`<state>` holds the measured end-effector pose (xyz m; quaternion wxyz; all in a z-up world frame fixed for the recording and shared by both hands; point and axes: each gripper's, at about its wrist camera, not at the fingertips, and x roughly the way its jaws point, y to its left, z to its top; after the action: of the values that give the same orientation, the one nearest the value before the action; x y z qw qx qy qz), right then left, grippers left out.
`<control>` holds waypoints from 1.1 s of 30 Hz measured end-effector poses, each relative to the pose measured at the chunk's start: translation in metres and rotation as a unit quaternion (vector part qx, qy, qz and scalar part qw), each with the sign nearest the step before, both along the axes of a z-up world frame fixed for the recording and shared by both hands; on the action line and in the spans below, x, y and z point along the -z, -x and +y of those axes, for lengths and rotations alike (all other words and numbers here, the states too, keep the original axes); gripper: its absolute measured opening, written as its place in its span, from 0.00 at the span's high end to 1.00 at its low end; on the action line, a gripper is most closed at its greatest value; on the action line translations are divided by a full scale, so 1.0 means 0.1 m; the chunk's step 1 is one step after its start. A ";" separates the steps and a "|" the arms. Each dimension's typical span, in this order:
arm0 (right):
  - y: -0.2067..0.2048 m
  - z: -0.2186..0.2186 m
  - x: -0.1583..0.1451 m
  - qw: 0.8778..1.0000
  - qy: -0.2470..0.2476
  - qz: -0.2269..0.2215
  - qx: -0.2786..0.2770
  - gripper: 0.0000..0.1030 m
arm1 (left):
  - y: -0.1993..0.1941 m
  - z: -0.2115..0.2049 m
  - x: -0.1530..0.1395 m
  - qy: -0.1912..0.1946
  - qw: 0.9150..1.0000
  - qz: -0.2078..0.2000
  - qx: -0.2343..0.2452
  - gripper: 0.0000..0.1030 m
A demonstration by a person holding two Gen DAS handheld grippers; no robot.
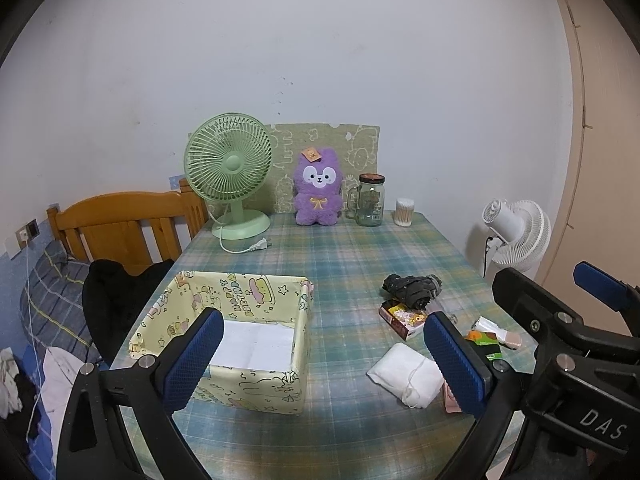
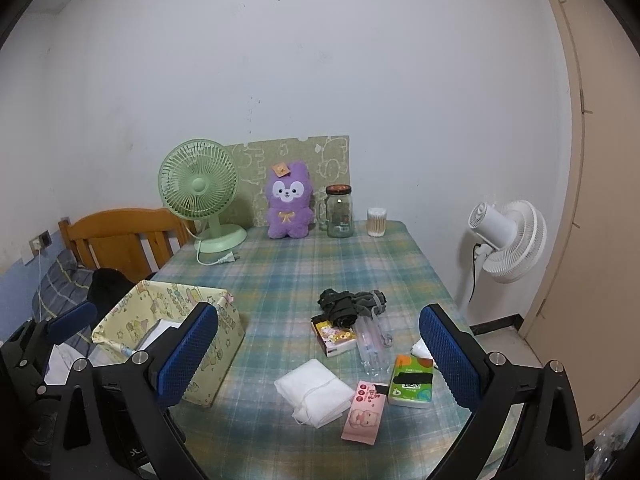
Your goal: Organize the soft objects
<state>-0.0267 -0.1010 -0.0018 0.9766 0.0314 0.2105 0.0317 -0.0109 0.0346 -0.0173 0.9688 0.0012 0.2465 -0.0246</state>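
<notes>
A yellow cartoon-print fabric box (image 1: 240,340) (image 2: 176,340) stands on the plaid table with white paper on its floor. A folded white cloth (image 1: 406,374) (image 2: 316,394) lies in front. A dark rolled cloth (image 1: 412,290) (image 2: 352,304) lies further back. A purple plush (image 1: 318,188) (image 2: 289,206) sits at the back. My left gripper (image 1: 324,360) is open and empty, hovering between box and white cloth. My right gripper (image 2: 318,358) is open and empty above the white cloth.
A pink packet (image 2: 364,412), a green tissue pack (image 2: 412,380), a small printed box (image 2: 334,336) and a clear plastic pack (image 2: 372,344) lie near the cloths. A green fan (image 1: 232,176), glass jar (image 1: 370,200) and cotton swabs (image 1: 404,212) stand at the back. A white fan (image 2: 508,240) stands right.
</notes>
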 end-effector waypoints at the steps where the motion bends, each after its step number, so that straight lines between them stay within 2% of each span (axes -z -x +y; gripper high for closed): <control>1: 0.00 0.00 0.00 1.000 -0.001 0.001 0.001 0.01 | 0.01 -0.01 0.00 0.000 1.000 0.000 0.000 0.03; 10: 0.06 0.03 -0.03 1.000 0.012 -0.007 0.008 0.01 | 0.03 0.02 -0.03 -0.002 1.000 -0.004 0.001 0.03; 19: 0.02 0.00 0.00 1.000 -0.005 0.015 0.000 0.01 | 0.05 -0.03 -0.03 -0.013 1.000 -0.009 0.002 0.03; 33: 0.05 -0.01 0.00 1.000 -0.001 0.007 0.005 0.01 | 0.07 -0.06 -0.04 -0.012 1.000 -0.012 0.001 0.03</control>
<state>-0.0319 -0.1017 -0.0020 0.9751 0.0337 0.2175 0.0267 -0.0183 0.0289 -0.0132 0.9717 0.0135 0.2347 -0.0228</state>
